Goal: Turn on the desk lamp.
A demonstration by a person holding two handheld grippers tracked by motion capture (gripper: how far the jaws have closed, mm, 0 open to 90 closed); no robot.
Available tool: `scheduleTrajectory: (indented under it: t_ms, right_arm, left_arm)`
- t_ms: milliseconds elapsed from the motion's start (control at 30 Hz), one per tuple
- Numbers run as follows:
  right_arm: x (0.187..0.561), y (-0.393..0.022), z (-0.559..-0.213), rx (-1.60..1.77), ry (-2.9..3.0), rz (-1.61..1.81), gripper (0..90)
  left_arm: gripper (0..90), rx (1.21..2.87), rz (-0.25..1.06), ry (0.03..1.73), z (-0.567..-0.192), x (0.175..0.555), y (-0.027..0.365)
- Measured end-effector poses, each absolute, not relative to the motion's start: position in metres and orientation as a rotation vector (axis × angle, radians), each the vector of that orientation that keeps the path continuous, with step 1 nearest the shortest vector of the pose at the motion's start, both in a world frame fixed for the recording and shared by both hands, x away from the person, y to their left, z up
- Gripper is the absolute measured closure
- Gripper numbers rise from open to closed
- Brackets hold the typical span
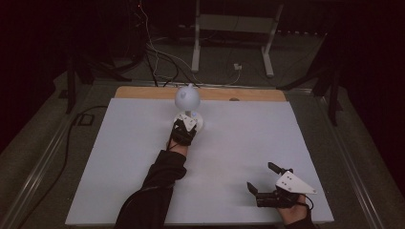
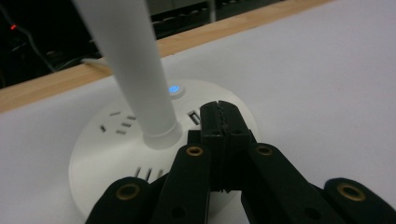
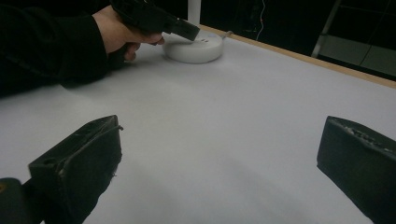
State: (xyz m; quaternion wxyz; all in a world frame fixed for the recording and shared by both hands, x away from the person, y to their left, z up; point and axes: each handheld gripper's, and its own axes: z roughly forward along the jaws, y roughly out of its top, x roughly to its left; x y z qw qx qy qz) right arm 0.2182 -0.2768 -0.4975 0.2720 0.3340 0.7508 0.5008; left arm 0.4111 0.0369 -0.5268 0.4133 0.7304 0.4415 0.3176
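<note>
The white lamp (image 1: 187, 98) stands at the far middle of the worktop (image 1: 248, 143). The left tongs (image 2: 219, 116), jaws pressed together and holding nothing, rest over its round base (image 2: 112, 154) near the lit button (image 2: 173, 88). The right tongs (image 1: 260, 179) lie gaping wide and empty at the near right.

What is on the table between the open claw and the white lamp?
Nothing. In the right gripper view, only bare white table stretches from the right gripper to the lamp base, where the left gripper rests shut.

High view looks down on the table (image 1: 119, 191); both gripper views sit low (sharing the lamp base (image 2: 107, 140)).
</note>
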Motion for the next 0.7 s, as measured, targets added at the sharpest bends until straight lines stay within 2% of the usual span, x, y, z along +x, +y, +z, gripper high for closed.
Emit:
scheduleTrajectory:
  t_ms: [700]
  right_arm:
    - [0.2175,-0.2772,-0.4963,0.896,2.016,1.352,0.0]
  left_arm:
    - [90.0,1.846,0.807,1.131,-0.5286,0.4119,0.0326]
